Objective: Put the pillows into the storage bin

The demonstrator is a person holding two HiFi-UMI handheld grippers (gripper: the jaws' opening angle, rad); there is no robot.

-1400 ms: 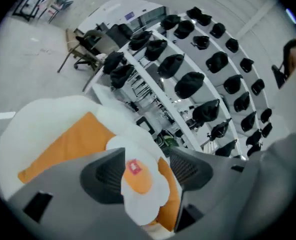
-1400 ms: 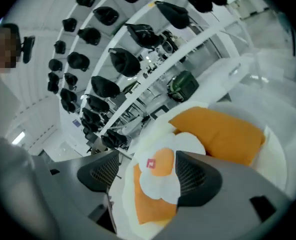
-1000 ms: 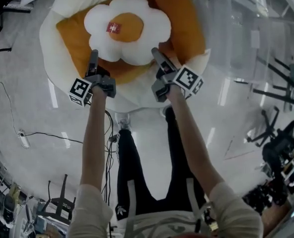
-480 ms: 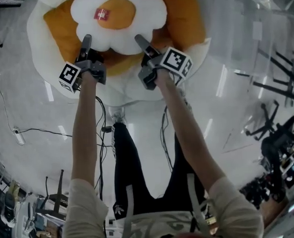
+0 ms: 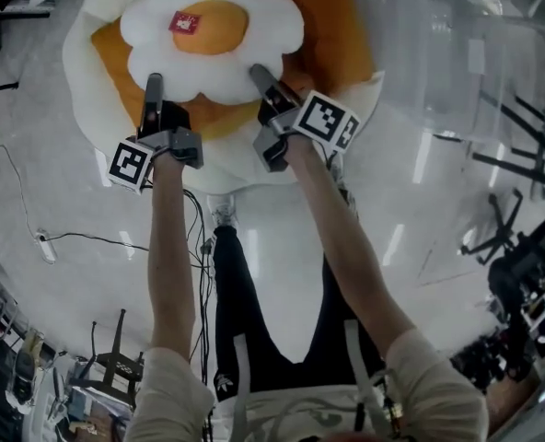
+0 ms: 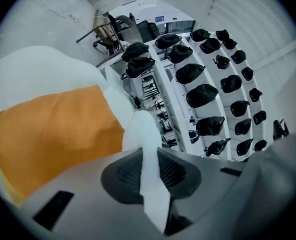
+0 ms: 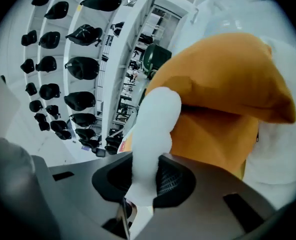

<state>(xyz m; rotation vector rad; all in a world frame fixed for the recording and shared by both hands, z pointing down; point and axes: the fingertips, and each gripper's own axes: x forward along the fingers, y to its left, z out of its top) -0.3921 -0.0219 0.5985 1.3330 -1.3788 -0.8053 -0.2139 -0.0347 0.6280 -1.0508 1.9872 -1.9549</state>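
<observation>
A white flower-shaped pillow point(image 5: 208, 30) with an orange middle lies on top of an orange pillow point(image 5: 320, 28) and a big white cushion point(image 5: 81, 86). My left gripper point(image 5: 151, 87) bites the flower pillow's near-left petal point(image 6: 144, 134); its jaws are closing, and the pads point(image 6: 174, 171) squeeze the white fabric flat. On the near-right petal point(image 7: 155, 119), my right gripper point(image 5: 258, 74) is also closing, with plush pinched between its pads point(image 7: 170, 179). A clear storage bin point(image 5: 438, 53) stands to the right of the pillows.
The person's legs point(image 5: 245, 320) stand on a pale glossy floor. Cables point(image 5: 61, 243) trail at the left. Office chairs point(image 5: 516, 265) and clutter sit at the right. Shelves of dark caps point(image 6: 208, 94) show in both gripper views.
Both grippers reached a little further over the flower pillow's near edge, and their jaws went from wide apart to pinching its petals. The pillows shifted slightly in the head view.
</observation>
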